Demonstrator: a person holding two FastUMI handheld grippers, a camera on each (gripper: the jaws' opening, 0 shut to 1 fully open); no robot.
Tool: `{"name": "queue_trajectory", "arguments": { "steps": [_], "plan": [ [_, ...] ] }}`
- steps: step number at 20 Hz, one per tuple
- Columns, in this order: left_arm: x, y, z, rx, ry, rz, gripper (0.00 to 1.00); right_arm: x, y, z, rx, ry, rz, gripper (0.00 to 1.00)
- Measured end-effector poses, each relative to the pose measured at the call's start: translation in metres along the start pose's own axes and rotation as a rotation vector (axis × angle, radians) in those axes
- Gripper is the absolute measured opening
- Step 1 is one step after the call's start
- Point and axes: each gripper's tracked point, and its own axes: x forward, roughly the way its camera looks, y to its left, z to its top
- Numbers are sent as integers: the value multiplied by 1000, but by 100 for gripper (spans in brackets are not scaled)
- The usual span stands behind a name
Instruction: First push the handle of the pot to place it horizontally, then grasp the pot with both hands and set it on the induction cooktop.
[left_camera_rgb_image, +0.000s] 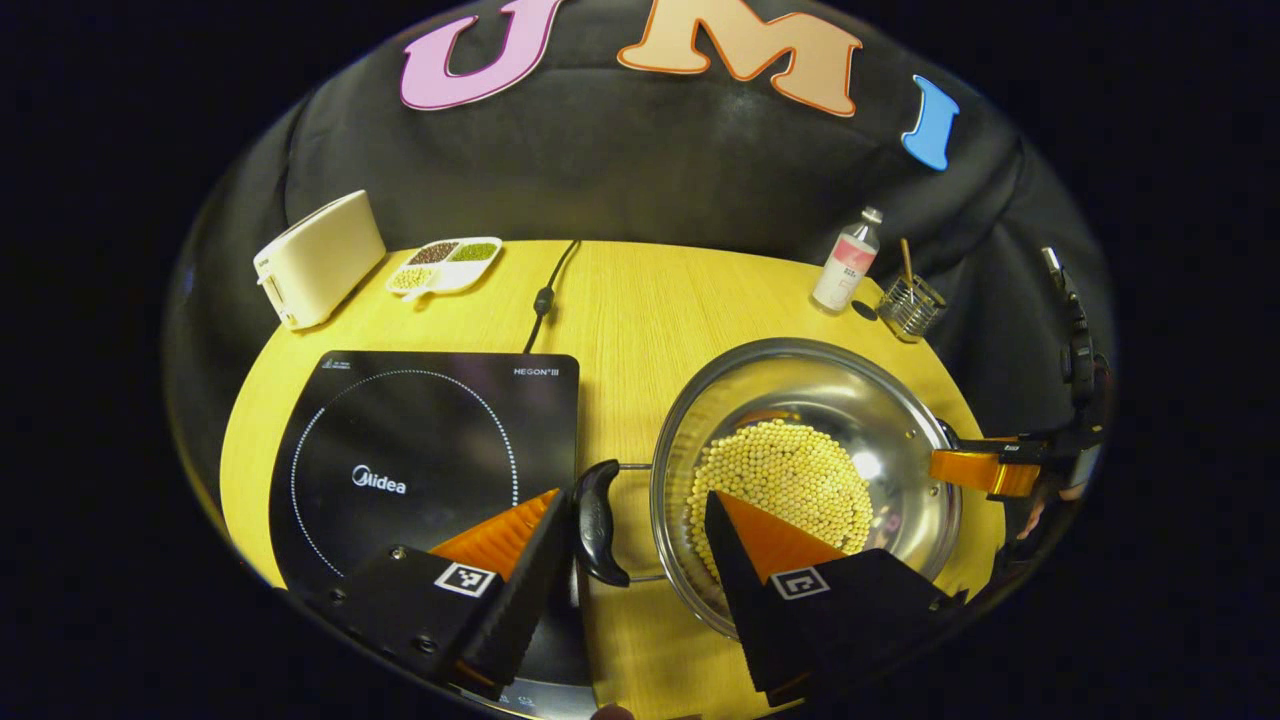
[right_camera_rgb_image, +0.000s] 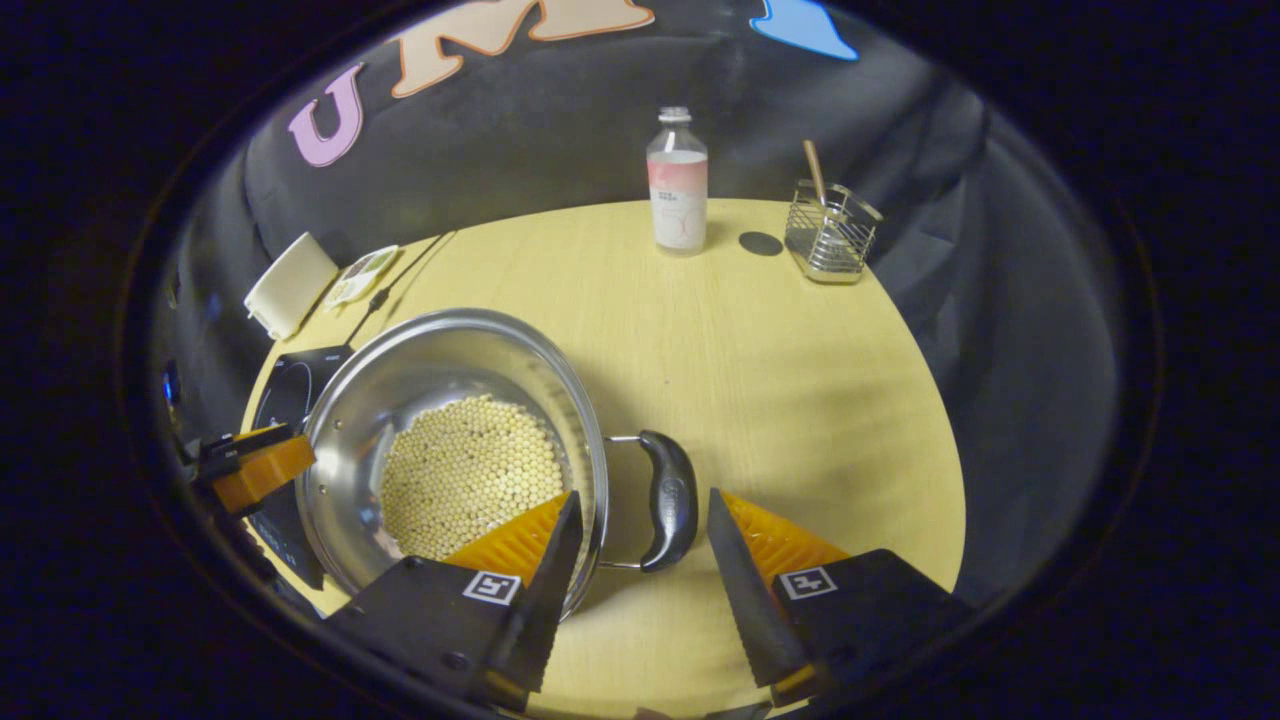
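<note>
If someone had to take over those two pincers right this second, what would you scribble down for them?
Left gripper: open, straddling the pot's near handle, not clamped.
Right gripper: open around the other handle, not clamped.
Pot: holds yellow beads, sits on the table beside the induction cooktop, not on it.
Done: both handles lie level.
Left: close both grippers, lift the pot and set it on the cooktop.

1. The cooktop's (left_camera_rgb_image: 420, 470) near edge is hidden under the left gripper (left_camera_rgb_image: 640, 545).
2. In the right gripper view, the pot (right_camera_rgb_image: 450, 400) covers most of the cooktop.
3. The right gripper (right_camera_rgb_image: 637, 550) hides the pot's near rim.
4. The tray's (right_camera_rgb_image: 362, 275) contents are too small to tell.
</note>
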Motion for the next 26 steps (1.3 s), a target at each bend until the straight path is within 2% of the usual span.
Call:
{"name": "queue_trajectory", "arguments": {
  "steps": [3, 4, 5, 7, 10, 11, 14, 15, 16, 18, 19, 22, 23, 24, 25, 26],
  "plan": [
    [11, 0, -6, -16, 33, 10, 85, 6, -2, -5, -7, 20, -3, 71],
    [11, -1, -2, 6, 17, 11, 86, 8, -1, -6, -3, 26, -3, 72],
    [14, -1, 0, 31, 23, 13, 86, 11, 0, -8, 0, 30, -6, 79],
    [18, -4, 1, 74, 31, 20, 85, 16, 2, -11, -1, 44, -13, 79],
    [22, -18, -1, 69, 51, 2, 85, 24, 8, -13, -4, 54, -47, 79],
    [23, -20, -3, 80, 60, 4, 85, 27, 10, -14, 1, 57, -52, 72],
    [31, -20, -12, 72, 87, 15, 85, 28, 2, -18, 20, 68, -64, 72],
    [34, -21, -12, 63, 91, 13, 86, 30, 1, -19, 31, 69, -53, 75],
    [37, -20, -14, 62, 100, 18, 85, 30, 5, -21, 40, 75, -39, 81],
    [43, -10, -23, 80, 141, 52, 82, 35, 5, -19, 33, 73, -49, 66],
    [43, -13, -18, 72, 120, 47, 75, 33, 5, -19, 36, 71, -49, 66],
    [43, -15, -17, 51, 123, 24, 68, 25, 6, -17, 66, 77, -22, 55],
    [44, -15, -18, 34, 136, 22, 67, 32, 6, -17, 81, 86, -10, 60],
    [41, -14, -20, 14, 143, 19, 64, 36, 6, -18, 102, 90, 9, 49],
    [38, -16, -21, -8, 153, 11, 65, 27, 7, -14, 114, 91, 12, 46],
    [36, -18, -24, -17, 158, 6, 61, 27, 6, -12, 103, 89, 13, 43]
  ]
}}
